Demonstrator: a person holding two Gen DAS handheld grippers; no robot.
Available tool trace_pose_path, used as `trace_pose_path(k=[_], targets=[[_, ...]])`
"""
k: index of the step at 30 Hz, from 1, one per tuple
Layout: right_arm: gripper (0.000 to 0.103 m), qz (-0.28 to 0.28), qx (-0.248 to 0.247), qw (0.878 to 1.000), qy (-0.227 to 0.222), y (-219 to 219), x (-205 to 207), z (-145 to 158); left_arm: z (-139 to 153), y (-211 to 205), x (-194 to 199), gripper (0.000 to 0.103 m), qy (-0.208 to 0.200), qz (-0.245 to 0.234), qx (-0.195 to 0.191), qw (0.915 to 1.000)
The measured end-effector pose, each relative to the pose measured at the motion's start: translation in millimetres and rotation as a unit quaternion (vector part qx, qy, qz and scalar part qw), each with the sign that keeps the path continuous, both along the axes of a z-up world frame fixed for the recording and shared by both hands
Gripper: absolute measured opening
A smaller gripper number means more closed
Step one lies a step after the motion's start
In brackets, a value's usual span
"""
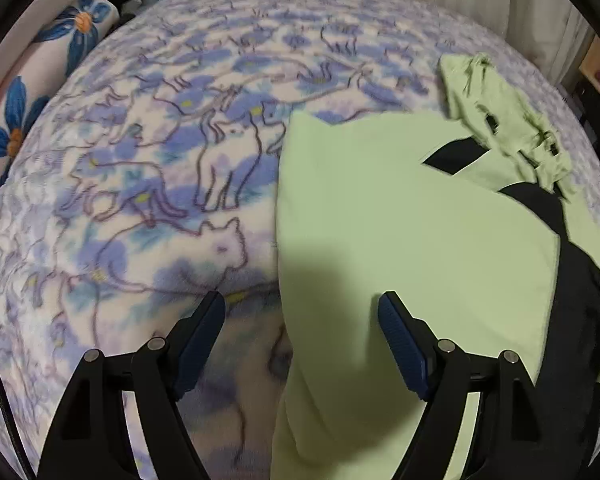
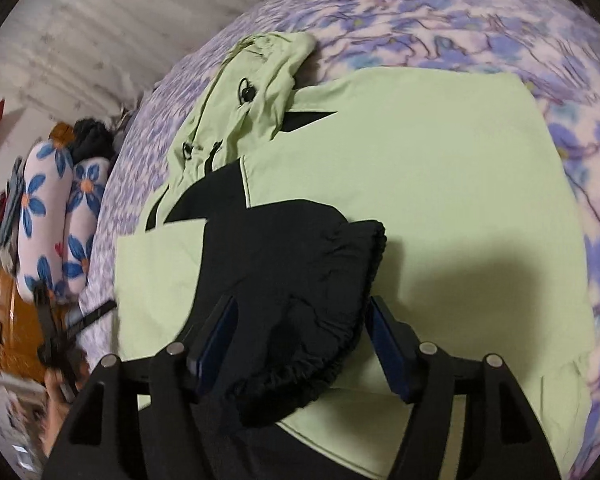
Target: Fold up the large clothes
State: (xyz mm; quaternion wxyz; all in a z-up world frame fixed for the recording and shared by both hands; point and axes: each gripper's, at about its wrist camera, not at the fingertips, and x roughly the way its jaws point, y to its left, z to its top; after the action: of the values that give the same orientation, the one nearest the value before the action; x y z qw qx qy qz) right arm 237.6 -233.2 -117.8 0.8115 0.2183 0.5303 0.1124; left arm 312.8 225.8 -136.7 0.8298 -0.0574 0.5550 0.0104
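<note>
We see the left gripper (image 1: 302, 310) with its jaws spread and nothing between them, hovering over the left edge of the pale green jacket (image 1: 400, 232). The right gripper (image 2: 302, 316) also stands parted — the black sleeve (image 2: 300, 280) with its elastic cuff lies between the pads, unpinched. The jacket lies flat on the cat-print blanket (image 1: 140, 160), its hood (image 2: 252, 92) toward the upper left in the right wrist view.

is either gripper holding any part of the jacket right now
Nothing is held. The left gripper stands open above the edge of the light green and black hooded jacket. The right gripper is open around its black elastic-cuffed sleeve, pads not pressing.
</note>
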Motion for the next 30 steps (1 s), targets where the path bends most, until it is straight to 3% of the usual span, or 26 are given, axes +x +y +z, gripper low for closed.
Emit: trace_pose_path(k=[2, 3, 4, 6, 10, 12, 14, 15, 16, 17, 18, 21, 23, 25, 28, 30], targets=[[0.015, 0.015, -0.025, 1.0, 0.002, 2.2, 1.2, -3.5, -9.3, -1.7, 6.1, 0.04, 0.011, -0.009, -0.015, 0.9998], [0.012, 0.021, -0.042, 0.999, 0.001, 4.4, 1.8, -4.5, -12.7, -3.6, 8.5, 0.016, 0.016, -0.014, -0.021, 0.9996], [0.012, 0.03, -0.055, 0.998, -0.009, 8.3, 2.7, -3.0, -12.6, -5.6, 7.6, 0.007, 0.011, -0.011, -0.009, 0.9998], [0.011, 0.038, -0.068, 0.996, -0.04, 13.8, 5.7, 6.3, -5.4, -9.7, 3.2, 0.002, -0.024, -0.009, 0.022, 0.9994], [0.01, 0.038, -0.044, 0.987, -0.149, 13.4, 14.6, 37.7, 13.3, -2.5, -9.6, 0.001, -0.092, 0.025, 0.034, 0.9948], [0.01, 0.012, -0.065, 0.981, -0.183, 8.7, 25.6, 39.1, 12.1, 2.8, -11.0, 0.0, -0.098, 0.049, 0.046, 0.9929], [0.013, -0.004, -0.09, 0.984, -0.151, 6.3, 41.1, 21.5, 2.8, 4.3, -7.2, 0.0, -0.083, 0.055, 0.058, 0.9933], [0.014, -0.01, -0.101, 0.988, -0.115, 4.8, 50.1, 6.8, -4.9, 5.5, -5.4, 0.0, -0.07, 0.059, 0.059, 0.994], [0.021, -0.018, -0.111, 0.992, -0.059, 1.8, 58.5, -11.7, -8.9, 7.4, -6.2, 0.0, -0.064, 0.062, 0.059, 0.9943], [0.029, -0.024, -0.104, 0.994, -0.033, -2.2, 60.2, -19.8, -12.4, 9.0, -6.6, 0.0, -0.058, 0.066, 0.058, 0.9944], [0.03, -0.029, -0.091, 0.995, -0.028, -6.1, 59.0, -21.3, -13.8, 10.0, -7.6, 0.0, -0.055, 0.069, 0.055, 0.9946], [0.034, -0.052, -0.07, 0.995, -0.055, -18.8, 43.9, -5.3, -8.4, 11.6, -12.3, 0.002, -0.061, 0.076, 0.066, 0.993], [0.042, -0.07, -0.102, 0.988, -0.091, -19.4, 29.8, 14.6, 4.7, 3.7, -18.1, 0.006, -0.079, 0.072, 0.078, 0.9913], [0.042, -0.066, -0.136, 0.981, -0.121, -8.1, 18.0, 29.6, 20.8, -10.3, -25.6, 0.008, -0.098, 0.061, 0.079, 0.9901], [0.042, -0.024, -0.148, 0.98, -0.129, 27.3, 14.2, 37.7, 38.9, -41.4, -37.7, 0.011, -0.118, 0.036, 0.04, 0.9915], [0.042, 0.006, -0.131, 0.984, -0.118, 55.0, 15.5, 29.8, 43.0, -65.2, -45.0, 0.015, -0.124, 0.022, 0.015, 0.9919]])
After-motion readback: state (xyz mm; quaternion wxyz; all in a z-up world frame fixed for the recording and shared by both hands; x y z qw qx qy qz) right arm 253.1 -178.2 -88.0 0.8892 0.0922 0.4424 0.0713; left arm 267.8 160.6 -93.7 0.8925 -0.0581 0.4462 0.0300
